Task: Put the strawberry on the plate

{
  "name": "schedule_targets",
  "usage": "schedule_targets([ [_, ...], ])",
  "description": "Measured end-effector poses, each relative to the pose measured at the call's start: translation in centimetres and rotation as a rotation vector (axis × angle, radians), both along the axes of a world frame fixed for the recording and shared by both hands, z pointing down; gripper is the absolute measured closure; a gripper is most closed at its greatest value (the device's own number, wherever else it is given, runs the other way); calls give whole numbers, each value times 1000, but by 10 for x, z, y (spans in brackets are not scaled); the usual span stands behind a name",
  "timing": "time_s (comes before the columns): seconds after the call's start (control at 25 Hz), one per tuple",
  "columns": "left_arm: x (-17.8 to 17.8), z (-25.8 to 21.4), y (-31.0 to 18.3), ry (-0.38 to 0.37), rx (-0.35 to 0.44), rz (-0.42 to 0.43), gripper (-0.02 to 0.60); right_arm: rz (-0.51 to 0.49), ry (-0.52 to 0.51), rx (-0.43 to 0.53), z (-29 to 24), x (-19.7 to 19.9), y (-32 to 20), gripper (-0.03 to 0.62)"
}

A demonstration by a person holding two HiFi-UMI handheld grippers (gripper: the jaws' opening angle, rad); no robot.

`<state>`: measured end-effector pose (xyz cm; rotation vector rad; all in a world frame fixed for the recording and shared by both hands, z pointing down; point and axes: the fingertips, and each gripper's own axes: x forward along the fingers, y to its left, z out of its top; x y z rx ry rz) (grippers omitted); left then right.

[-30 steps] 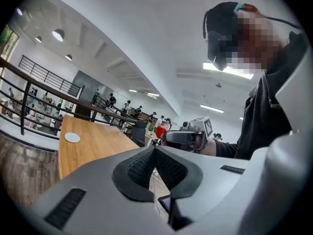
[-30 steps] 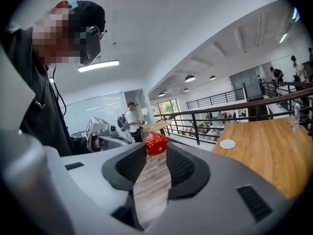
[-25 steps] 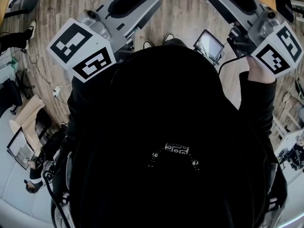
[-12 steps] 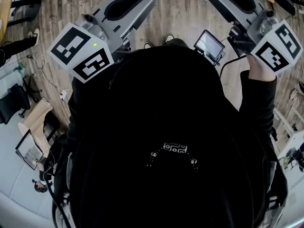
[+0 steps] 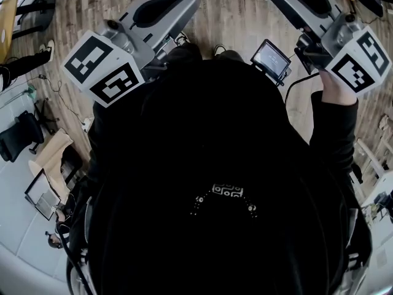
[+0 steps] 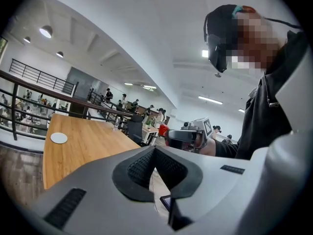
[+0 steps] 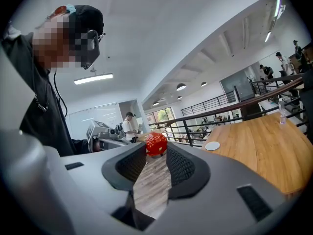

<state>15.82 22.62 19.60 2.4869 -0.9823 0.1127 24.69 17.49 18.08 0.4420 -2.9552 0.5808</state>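
One-second change: almost none, so I judged no progress yet.
Right tool (image 7: 156,149): pinched the strawberry (image 7: 156,144) at its tips.
Left tool (image 6: 154,149): pressed together, empty.
Plate (image 7: 212,145): sat on the desk (image 7: 264,146), well apart from the strawberry.

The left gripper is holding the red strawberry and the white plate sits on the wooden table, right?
Not quite: the right gripper holds the strawberry, pinched at its jaw tips, as the right gripper view shows. The white plate does sit on the wooden table.
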Motion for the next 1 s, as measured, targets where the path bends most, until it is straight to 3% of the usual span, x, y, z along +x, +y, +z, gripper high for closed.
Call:
schedule_targets([
  [0.4, -21, -4, -28, 50, 27, 35, 581, 77, 9, 25, -14, -2, -14, 457],
  [0.64, -19, -7, -52, 72, 34, 127, 581, 100, 30, 42, -23, -20, -41, 459],
  [1.0, -66, -5, -90, 91, 38, 129, 581, 101, 31, 23, -21, -70, -80, 459],
])
